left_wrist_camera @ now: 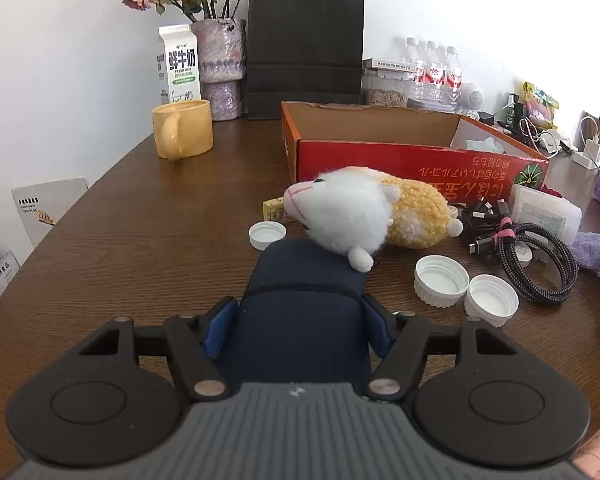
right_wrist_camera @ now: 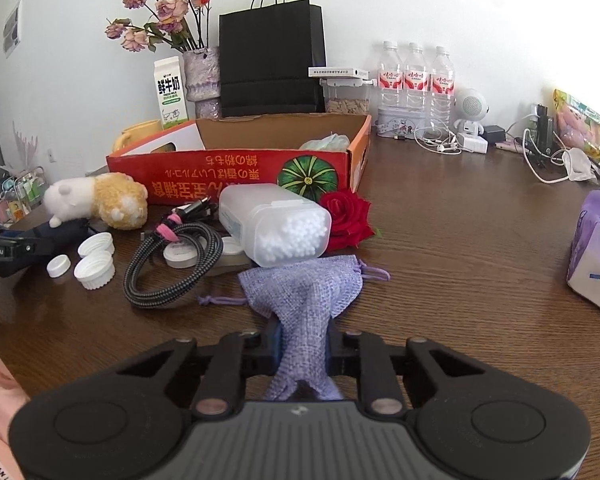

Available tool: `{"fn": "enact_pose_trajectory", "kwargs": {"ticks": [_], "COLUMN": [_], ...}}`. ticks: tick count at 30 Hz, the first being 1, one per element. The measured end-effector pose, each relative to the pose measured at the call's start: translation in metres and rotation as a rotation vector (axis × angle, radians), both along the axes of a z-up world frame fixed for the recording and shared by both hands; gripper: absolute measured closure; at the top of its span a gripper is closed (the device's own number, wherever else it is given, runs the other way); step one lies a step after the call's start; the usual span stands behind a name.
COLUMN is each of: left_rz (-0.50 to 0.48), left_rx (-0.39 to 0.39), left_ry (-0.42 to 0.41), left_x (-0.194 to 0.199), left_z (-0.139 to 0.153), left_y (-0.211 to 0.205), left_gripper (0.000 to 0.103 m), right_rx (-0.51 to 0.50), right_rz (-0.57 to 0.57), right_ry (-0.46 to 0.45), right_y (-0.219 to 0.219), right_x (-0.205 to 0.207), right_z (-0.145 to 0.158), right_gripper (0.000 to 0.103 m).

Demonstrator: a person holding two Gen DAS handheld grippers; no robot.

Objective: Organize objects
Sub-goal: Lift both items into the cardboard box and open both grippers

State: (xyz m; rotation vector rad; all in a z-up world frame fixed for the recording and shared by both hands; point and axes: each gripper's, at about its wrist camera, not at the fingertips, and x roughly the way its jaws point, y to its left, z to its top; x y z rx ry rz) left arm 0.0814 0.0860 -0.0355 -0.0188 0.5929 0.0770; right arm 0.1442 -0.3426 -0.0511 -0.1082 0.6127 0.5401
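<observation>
Lavender burlap pouch [right_wrist_camera: 306,300] lies on the wooden table [right_wrist_camera: 460,248] in front of the cotton-swab box [right_wrist_camera: 276,228]; our right gripper [right_wrist_camera: 304,344] is clamped narrow on its bunched end. It looks light, soft and floppy, so we judge the gathered neck the surest hold; our left gripper [left_wrist_camera: 300,316] squeezes a navy case [left_wrist_camera: 300,292], likely firmer, beside the plush hamster [left_wrist_camera: 364,212]; the red carton [right_wrist_camera: 236,176] sits behind, open.
</observation>
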Motion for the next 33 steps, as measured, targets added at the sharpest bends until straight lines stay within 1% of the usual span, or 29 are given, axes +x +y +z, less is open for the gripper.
{"fn": "enact_pose_trajectory", "kwargs": {"ticks": [2,11,17,20,25,33], "left_rz": [-0.001,0.004,0.015,0.026,0.013,0.028], "left_rx": [0.006,-0.013,-0.007,-0.008,-0.009,-0.033], "left_ry": [-0.014,-0.072,-0.153,-0.190,-0.217,-0.212], "left_x": [-0.004,-0.021,-0.041,-0.043,-0.033,0.003], "left_z": [0.005,0.029,0.057,0.071,0.084,0.090], "left_y": [-0.002,-0.010,-0.019,-0.022,-0.029,-0.037], "left_gripper": [0.037,0.038,0.038,0.038,0.038,0.038], "right_rx": [0.003,0.032,0.055,0.065,0.088,0.112], "right_rz": [-0.002,0.010,0.024,0.029,0.045,0.056], "right_ry": [-0.028,-0.147,-0.199,-0.212,-0.233,-0.249], "right_y": [0.001,0.005,0.008,0.013,0.025,0.053], "right_x": [-0.006,-0.031,-0.040,-0.039,-0.034,-0.012], "right_z": [0.006,0.036,0.052,0.057,0.064,0.075], "right_gripper": [0.088,0.089,0.089,0.089,0.089,0.089]}}
